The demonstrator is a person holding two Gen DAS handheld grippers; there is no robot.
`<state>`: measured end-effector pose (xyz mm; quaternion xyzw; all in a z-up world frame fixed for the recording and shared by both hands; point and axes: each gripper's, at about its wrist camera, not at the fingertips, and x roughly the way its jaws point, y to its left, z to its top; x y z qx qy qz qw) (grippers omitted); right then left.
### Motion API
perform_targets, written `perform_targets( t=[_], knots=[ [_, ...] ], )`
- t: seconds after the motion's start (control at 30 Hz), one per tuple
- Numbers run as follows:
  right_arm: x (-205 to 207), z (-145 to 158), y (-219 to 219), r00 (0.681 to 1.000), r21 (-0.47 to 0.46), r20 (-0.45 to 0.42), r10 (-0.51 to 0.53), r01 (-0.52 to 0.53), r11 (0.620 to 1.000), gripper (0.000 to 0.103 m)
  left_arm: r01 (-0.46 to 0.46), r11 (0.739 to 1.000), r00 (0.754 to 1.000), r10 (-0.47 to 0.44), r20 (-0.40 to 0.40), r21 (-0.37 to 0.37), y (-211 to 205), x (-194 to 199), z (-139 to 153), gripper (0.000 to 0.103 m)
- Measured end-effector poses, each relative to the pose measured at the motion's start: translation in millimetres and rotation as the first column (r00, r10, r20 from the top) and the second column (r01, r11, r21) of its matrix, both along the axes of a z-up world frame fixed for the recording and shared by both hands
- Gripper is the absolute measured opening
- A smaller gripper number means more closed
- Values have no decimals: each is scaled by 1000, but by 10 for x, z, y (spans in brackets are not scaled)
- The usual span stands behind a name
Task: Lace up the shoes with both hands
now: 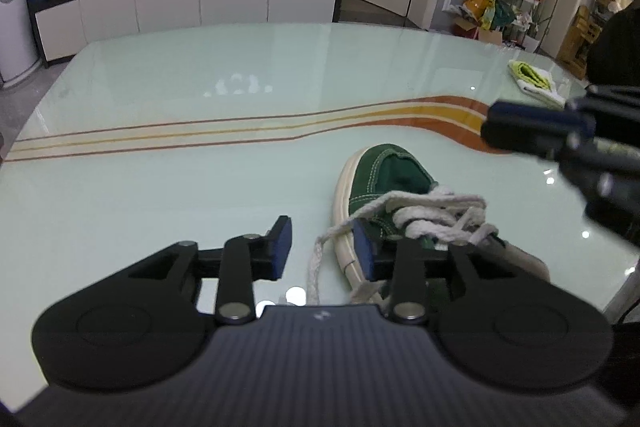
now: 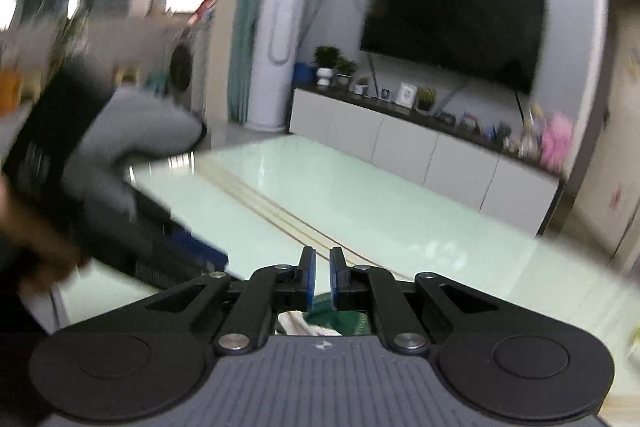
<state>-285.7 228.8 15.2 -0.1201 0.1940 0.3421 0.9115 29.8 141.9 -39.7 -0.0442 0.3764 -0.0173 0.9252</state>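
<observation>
A green canvas shoe (image 1: 380, 179) with a cream sole lies on the glass table (image 1: 180, 87), toe pointing away. Thick white laces (image 1: 436, 215) cross loosely over its tongue. One loose lace end (image 1: 316, 263) trails off the shoe's left side onto the table, between the fingers of my left gripper (image 1: 322, 249). That gripper is open, with its right pad against the shoe's side. My right gripper (image 2: 322, 277) hovers above the shoe (image 2: 344, 319) with its blue pads almost together and nothing visible between them. In the left wrist view the right gripper (image 1: 532, 135) is blurred, up and to the right of the shoe.
A yellow-green cloth (image 1: 532, 79) lies at the table's far right. Orange and yellow stripes (image 1: 360, 115) curve across the glass. A hand (image 2: 36, 251) and grey sleeve (image 2: 136, 135) hold the left gripper. Beyond the table stands a white TV cabinet (image 1: 200, 3).
</observation>
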Motion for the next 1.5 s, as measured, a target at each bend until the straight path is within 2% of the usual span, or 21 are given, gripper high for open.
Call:
perform_targets(
  t=[0.07,0.13,0.23,0.3,0.33,0.4,0.43,0.47,0.5,0.57,0.6,0.7,0.77,0.9,0.97,1.03,1.1,1.17,1.27,1.4,1.5],
  knots=[
    [101,46,-106,996,55,-83,-40,44,997,21,-2,1000,1000,2,-8,12,-3,8,-15,45],
    [172,108,-213,991,84,-104,-85,94,992,63,-8,1000,1000,8,-10,23,-4,12,-16,46],
    [329,162,-484,966,190,-173,-191,223,956,71,-16,998,1000,16,-4,57,0,8,14,48],
    [568,55,-793,882,346,-424,-208,370,862,76,-16,996,1000,16,2,93,-17,16,62,51],
    [606,18,-833,862,367,-467,-198,393,843,81,-17,994,1000,16,6,110,-33,16,94,55],
    [783,-274,-1040,681,446,-728,-77,555,702,82,-9,990,1000,8,13,139,-78,7,145,63],
    [809,-344,-1075,634,447,-772,-43,590,672,84,13,984,1000,-14,7,176,-135,-10,175,65],
    [829,-464,-1101,552,431,-834,7,644,632,86,30,979,1000,-31,-1,202,-179,-17,190,65],
    [834,-569,-1089,461,382,-887,37,686,619,89,51,972,999,-49,-12,231,-227,-26,201,65],
    [854,-637,-1053,386,335,-921,59,701,629,88,93,951,996,-85,-42,296,-337,-44,233,65],
    [840,-680,-1004,372,341,-924,86,702,625,86,105,944,994,-94,-50,314,-372,-46,254,65],
    [834,-703,-936,365,345,-926,101,701,625,67,124,937,992,-112,-55,326,-460,-51,324,71],
    [909,-694,-826,377,325,-924,58,700,636,52,135,934,991,-124,-57,331,-519,-55,372,78],
    [927,-800,-789,376,304,-926,21,715,629,9,162,927,987,-147,-70,339,-596,-82,400,85],
    [902,-742,-793,407,307,-913,-22,722,620,6,170,924,985,-151,-80,344,-619,-94,396,86],
    [914,-713,-755,432,343,-902,6,707,618,5,172,919,985,-153,-82,354,-629,-118,402,87],
    [890,-587,-728,492,389,-871,14,672,630,5,174,914,985,-155,-81,367,-637,-146,411,90],
    [880,-531,-719,511,413,-859,30,657,631,5,175,910,984,-157,-80,375,-651,-171,414,90],
    [833,-489,-737,515,454,-852,93,641,619,5,189,899,982,-177,-65,396,-687,-214,418,89],
    [797,-406,-738,522,489,-840,150,606,627,5,262,875,962,-271,-37,406,-816,-340,431,90],
    [740,-392,-790,505,482,-846,170,591,647,5,309,847,945,-324,-40,432,-941,-394,442,90]
  ],
)
